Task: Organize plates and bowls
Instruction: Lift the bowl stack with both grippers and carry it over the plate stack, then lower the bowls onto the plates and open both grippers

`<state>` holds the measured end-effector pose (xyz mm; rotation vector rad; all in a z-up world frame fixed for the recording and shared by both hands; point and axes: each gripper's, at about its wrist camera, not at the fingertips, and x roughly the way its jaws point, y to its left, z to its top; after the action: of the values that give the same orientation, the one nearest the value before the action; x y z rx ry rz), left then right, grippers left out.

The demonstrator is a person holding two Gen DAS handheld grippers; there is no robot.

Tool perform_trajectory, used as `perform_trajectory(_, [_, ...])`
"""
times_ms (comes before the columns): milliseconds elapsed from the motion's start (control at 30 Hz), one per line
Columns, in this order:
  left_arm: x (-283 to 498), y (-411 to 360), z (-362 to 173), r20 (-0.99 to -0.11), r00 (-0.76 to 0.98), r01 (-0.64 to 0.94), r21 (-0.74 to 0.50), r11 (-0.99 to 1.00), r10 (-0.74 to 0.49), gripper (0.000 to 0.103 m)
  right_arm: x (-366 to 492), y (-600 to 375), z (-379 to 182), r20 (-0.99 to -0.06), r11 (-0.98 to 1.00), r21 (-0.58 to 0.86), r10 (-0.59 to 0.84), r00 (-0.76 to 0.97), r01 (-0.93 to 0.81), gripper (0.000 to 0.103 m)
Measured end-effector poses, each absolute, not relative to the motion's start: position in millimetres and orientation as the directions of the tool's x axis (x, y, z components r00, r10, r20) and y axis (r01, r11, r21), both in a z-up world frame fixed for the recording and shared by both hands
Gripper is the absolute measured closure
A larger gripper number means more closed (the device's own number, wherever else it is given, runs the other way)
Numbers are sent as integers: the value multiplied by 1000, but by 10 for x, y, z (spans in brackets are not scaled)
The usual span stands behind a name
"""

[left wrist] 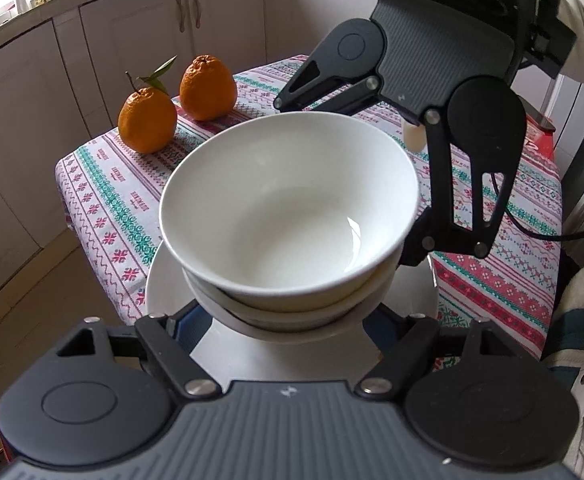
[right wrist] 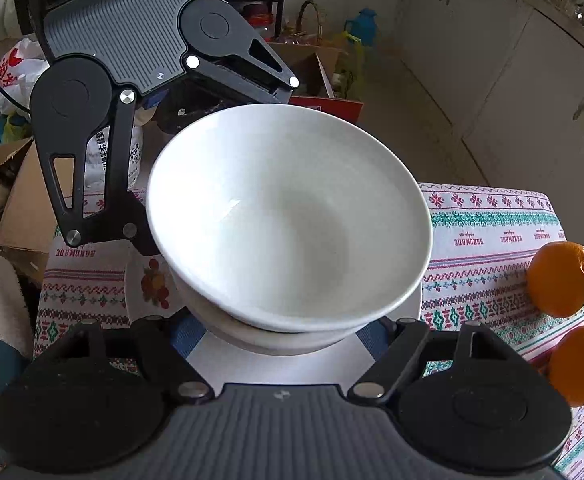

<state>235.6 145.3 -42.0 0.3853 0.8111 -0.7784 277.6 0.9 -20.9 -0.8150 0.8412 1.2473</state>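
Both grippers, left (left wrist: pixel 287 320) and right (right wrist: pixel 279 328), spread wide around stacked white bowls (left wrist: pixel 287 208) on a plate (left wrist: pixel 159 284); two oranges (left wrist: pixel 147 120) sit beyond the plate.

A home kitchen.
Cream cupboards (left wrist: pixel 139 36) run under a cluttered counter (left wrist: pixel 31 4); a patterned tablecloth (left wrist: pixel 103 200) holds oranges (left wrist: pixel 147 120), with cardboard boxes (right wrist: pixel 15 208) on the floor.

Two oranges (left wrist: pixel 175 102) sit near the patterned tablecloth's (left wrist: pixel 103 208) edge, cream cabinets (left wrist: pixel 131 40) behind
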Motion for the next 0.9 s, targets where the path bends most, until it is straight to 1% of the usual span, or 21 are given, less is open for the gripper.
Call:
perform_trajectory(267, [2432, 1506, -434, -763, 418, 743, -25, 669, -493, 22, 2853, 0, -227, -880, 151, -25, 465, 93, -988, 20])
perform_trajectory(467, [2422, 1505, -431, -760, 422, 744, -22, 668, -495, 21, 2845, -2, -240, -878, 156, -27, 468, 98, -987, 20])
perform_trajectory(500, [2420, 1502, -431, -758, 427, 741, -19, 671, -493, 19, 2843, -4, -242, -877, 160, -25, 470, 98, -987, 19])
perform_trajectory(533, [2411, 1497, -427, -755, 435, 737, -14, 675, -490, 14, 2843, -6, -243, -876, 166, -22, 472, 99, -986, 17])
perform_trajectory(567, [2398, 1498, -421, -750, 444, 733, -11, 680, -490, 11, 2843, -10, -240, -874, 172, -15, 477, 97, -985, 14])
perform_trajectory(600, [2374, 1497, -411, -744, 456, 728, -5, 685, -489, 8, 2831, -19, -227, -868, 178, -16, 486, 102, -984, 8])
perform_trajectory(667, [2313, 1467, -408, -742, 489, 714, 38, 699, -459, 7, 2781, -36, -223, -863, 195, -41, 488, 134, -980, 4])
perform_trajectory(733, [2237, 1440, -412, -743, 513, 694, 65, 717, -429, 7, 2726, -79, -208, -860, 219, -30, 491, 137, -975, 3])
perform_trajectory(800, [2134, 1427, -404, -744, 523, 680, 71, 730, -415, 7, 2641, -143, -175, -854, 249, -49, 491, 170, -967, 3])
perform_trajectory(900, [1878, 1365, -350, -722, 592, 632, 142, 762, -357, 6, 2466, -269, -96, -842, 305, -81, 489, 229, -949, 3])
